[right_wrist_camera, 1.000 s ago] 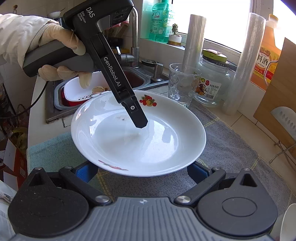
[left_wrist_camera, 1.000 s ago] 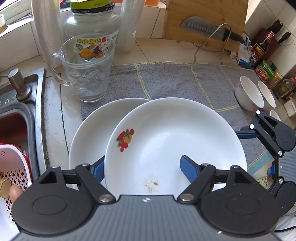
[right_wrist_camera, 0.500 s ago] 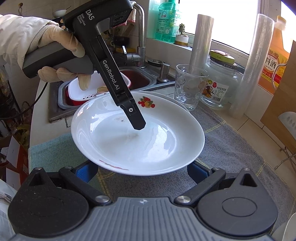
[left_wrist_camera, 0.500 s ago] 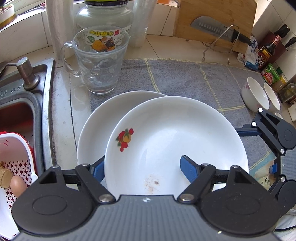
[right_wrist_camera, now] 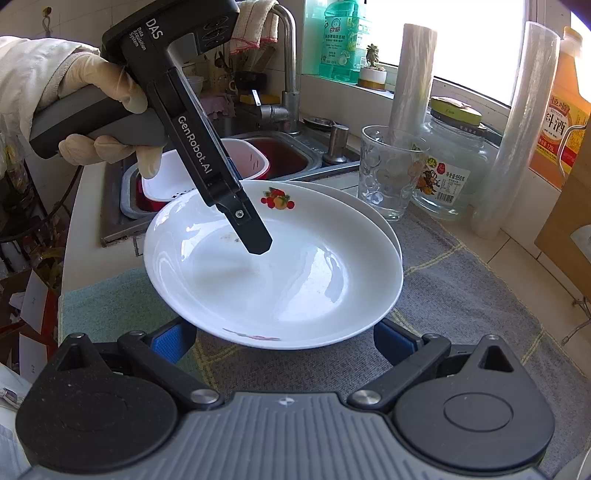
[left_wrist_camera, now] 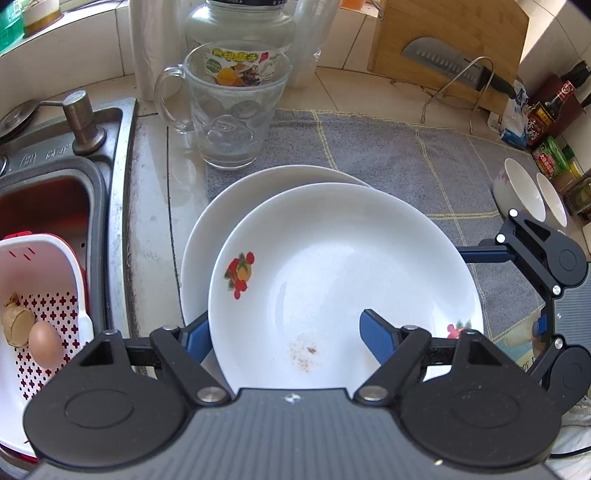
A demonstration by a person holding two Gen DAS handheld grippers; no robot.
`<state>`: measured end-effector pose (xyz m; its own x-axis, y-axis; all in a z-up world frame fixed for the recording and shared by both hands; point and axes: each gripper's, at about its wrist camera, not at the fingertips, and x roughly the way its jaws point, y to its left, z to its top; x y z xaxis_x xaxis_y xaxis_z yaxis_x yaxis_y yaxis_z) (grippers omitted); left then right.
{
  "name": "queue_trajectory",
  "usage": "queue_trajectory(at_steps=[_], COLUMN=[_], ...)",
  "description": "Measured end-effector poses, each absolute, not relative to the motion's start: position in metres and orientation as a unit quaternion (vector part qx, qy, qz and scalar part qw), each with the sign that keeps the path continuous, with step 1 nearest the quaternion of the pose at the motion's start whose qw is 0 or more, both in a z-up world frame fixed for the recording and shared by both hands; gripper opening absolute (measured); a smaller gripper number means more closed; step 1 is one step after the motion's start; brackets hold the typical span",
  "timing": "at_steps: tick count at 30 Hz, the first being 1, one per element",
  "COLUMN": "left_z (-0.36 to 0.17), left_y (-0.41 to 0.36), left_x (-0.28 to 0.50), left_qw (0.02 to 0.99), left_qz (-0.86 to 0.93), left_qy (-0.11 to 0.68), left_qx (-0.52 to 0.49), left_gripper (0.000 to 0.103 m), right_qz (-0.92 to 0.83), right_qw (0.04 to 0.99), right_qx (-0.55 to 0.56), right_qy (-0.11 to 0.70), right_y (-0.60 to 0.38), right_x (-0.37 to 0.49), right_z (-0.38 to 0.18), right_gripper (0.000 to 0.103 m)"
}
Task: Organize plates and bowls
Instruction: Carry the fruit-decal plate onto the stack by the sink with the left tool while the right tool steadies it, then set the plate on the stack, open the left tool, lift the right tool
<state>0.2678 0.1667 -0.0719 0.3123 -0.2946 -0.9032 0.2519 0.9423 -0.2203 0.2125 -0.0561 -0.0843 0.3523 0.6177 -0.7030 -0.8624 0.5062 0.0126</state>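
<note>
We hold a white shallow ceramic plate with a red-and-yellow fruit motif [left_wrist_camera: 343, 280] by its near rim. It is raised and tilted, partly overlapping a second white plate [left_wrist_camera: 229, 206] that lies flat on the grey checked cloth mat [left_wrist_camera: 388, 147]. A patch of brown specks marks the held plate's inner face near the grasped rim.

The left claw [left_wrist_camera: 284, 336] is clenched on the plate: one blue-padded finger [left_wrist_camera: 376, 334] lies on the upper face, the other passes under the rim. In the right wrist view, that black finger [right_wrist_camera: 251, 232] reaches down into the plate's bowl.

The right claw [right_wrist_camera: 284, 339] is spread wide. Its blue pads sit either side of the plate's near edge, just below it. We cannot tell whether they touch the rim.

Beyond the plates, a clear glass mug with a bubble pattern [left_wrist_camera: 229, 110] stands at the mat's far edge, in front of a clear glass jar with a printed label [left_wrist_camera: 240, 33]. Two white ceramic bowls [left_wrist_camera: 528, 199] lie tipped on the mat's right side. To the left, a steel sink [left_wrist_camera: 110, 177] holds a white-and-red perforated colander [left_wrist_camera: 48, 306] containing a brown egg [left_wrist_camera: 44, 343].
</note>
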Motion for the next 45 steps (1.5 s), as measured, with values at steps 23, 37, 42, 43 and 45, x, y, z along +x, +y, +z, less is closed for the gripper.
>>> queue_trajectory(at_steps=[23,37,42,43,45], left_z=[-0.056,-0.033,-0.033,-0.034,-0.039], left_y=[0.181,0.099,0.058,0.052,0.035], left_x=[0.250,0.224,0.215,0.214,0.213], left_qw=[0.832,0.891,0.901,0.900,0.897], left_qz=[-0.151,-0.190,-0.222,-0.232,-0.249], left_qy=[0.534,0.395,0.345,0.342,0.337], left_qx=[-0.007,0.119,0.142,0.139,0.143], left_gripper=[0.081,0.090,0.091,0.091,0.091], right_qz=[0.435,0.296,0.234,0.221,0.194], right_qw=[0.825,0.880,0.896,0.898,0.901], right_qx=[-0.180,-0.170,-0.155,-0.152,-0.144], right_qy=[0.314,0.331,0.346,0.350,0.361], right_y=[-0.060,-0.111,-0.145,-0.151,-0.169], right_x=[0.213,0.205,0.191,0.189,0.184], right_z=[-0.076,-0.066,-0.061,-0.061,-0.060], right_gripper=[0.103,0.103,0.103,0.103,0.103])
